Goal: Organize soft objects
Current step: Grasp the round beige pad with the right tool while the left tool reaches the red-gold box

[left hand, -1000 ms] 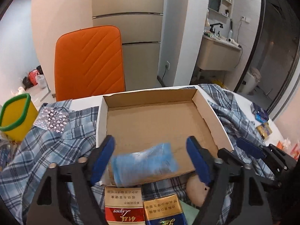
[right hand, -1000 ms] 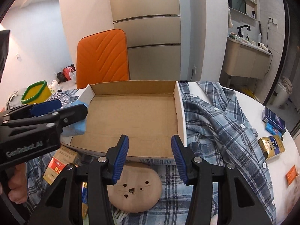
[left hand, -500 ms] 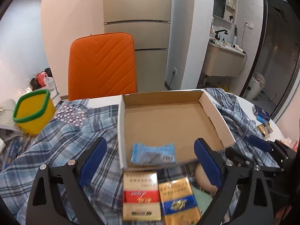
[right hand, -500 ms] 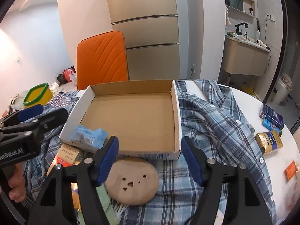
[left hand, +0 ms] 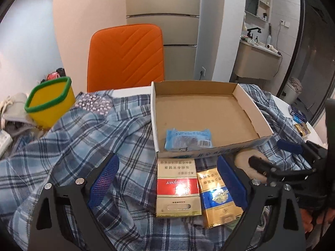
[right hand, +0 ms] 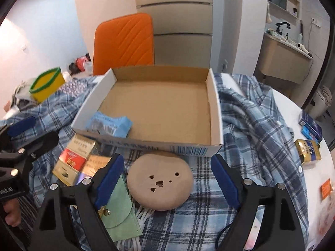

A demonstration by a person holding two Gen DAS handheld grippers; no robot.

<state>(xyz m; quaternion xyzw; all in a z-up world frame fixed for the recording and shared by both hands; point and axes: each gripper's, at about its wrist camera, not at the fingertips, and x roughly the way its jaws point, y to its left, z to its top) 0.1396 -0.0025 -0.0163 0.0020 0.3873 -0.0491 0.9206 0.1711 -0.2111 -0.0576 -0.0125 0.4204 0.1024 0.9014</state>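
Note:
A shallow cardboard box (left hand: 247, 108) (right hand: 215, 113) rests on a blue plaid shirt (left hand: 83, 138) (right hand: 255, 125). A light-blue soft packet (left hand: 187, 139) (right hand: 110, 124) lies in the box's near-left corner. My left gripper (left hand: 167, 179) is open and hangs back from the box, over two cigarette packs, with nothing in it. My right gripper (right hand: 167, 177) is still opening; its jaws straddle a round tan soft pad (right hand: 160, 181) lying in front of the box, and the pads stand clear of its sides. A green felt pouch (right hand: 121, 205) lies under the right gripper's left finger.
A red-and-gold cigarette pack (left hand: 178, 188) and a blue-and-gold one (left hand: 217, 198) lie before the box. More packs (right hand: 307, 148) sit at the table's right edge. A yellow basket with a green rim (left hand: 50, 102) stands at left. An orange chair (left hand: 127, 56) is behind the table.
The left gripper let go of the blue packet in the box and drew back toward me. The right gripper's jaws spread wide around the tan pad and sank a little.

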